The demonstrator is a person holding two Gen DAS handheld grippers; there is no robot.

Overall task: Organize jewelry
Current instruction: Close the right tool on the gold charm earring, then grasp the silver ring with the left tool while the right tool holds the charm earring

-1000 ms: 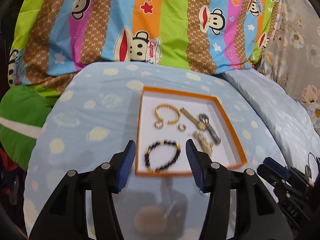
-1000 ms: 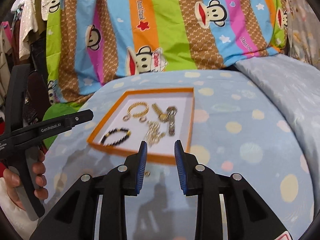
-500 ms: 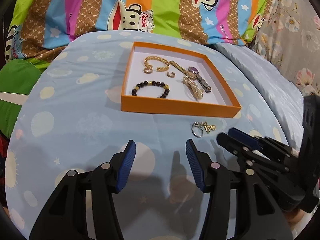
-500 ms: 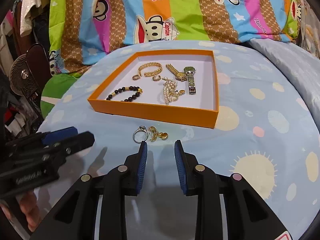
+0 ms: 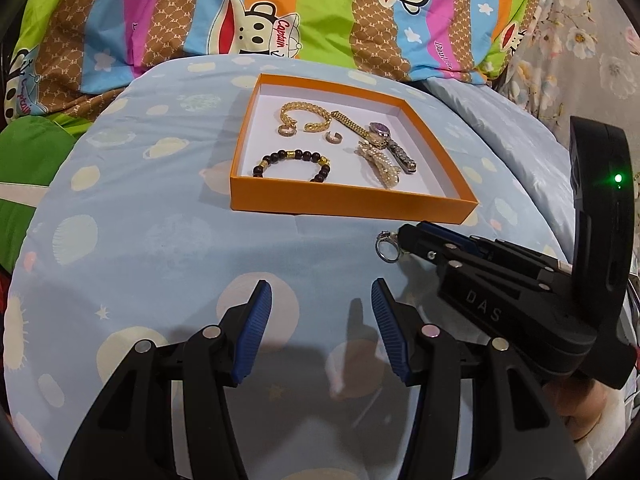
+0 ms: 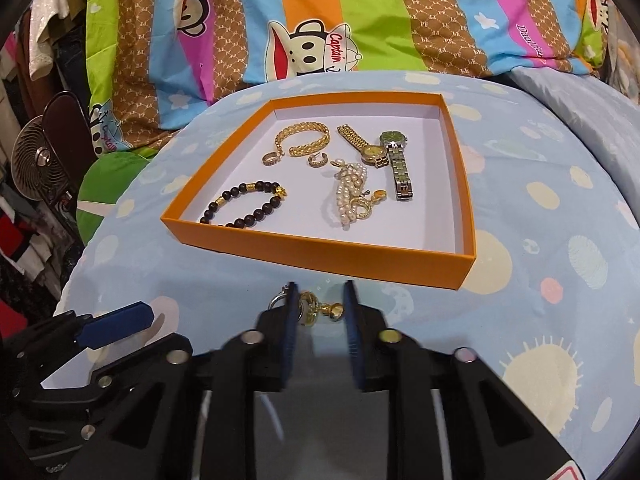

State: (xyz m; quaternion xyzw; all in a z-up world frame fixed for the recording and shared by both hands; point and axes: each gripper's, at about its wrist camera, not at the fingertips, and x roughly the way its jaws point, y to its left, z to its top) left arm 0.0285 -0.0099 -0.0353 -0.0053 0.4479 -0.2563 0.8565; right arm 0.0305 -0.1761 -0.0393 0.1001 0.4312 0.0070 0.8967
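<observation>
An orange box (image 6: 320, 254) (image 5: 352, 200) sits on the blue spotted cloth. It holds a black bead bracelet (image 6: 244, 204), a gold chain bracelet (image 6: 304, 138), two watches (image 6: 394, 160), a pearl piece (image 6: 350, 196) and small hoop earrings. In front of the box lie a gold earring (image 6: 320, 307) and a silver ring (image 6: 278, 300) (image 5: 387, 246). My right gripper (image 6: 321, 292) straddles the gold earring and its jaws are closing, with a little gap still showing; the ring lies just outside its left finger. To the left, my left gripper (image 5: 321, 286) hovers open and empty over the cloth.
A striped cartoon-monkey quilt (image 5: 320, 12) rises behind the box. A green cushion (image 5: 28, 168) lies at the left and a floral cloth (image 5: 580, 40) at the right. A small fan (image 6: 36, 164) and hanging clothes stand at the far left in the right wrist view.
Both grippers came down and back toward the near cloth, so the box now sits farther off. My right gripper moved up around the gold earring and its jaws narrowed.
</observation>
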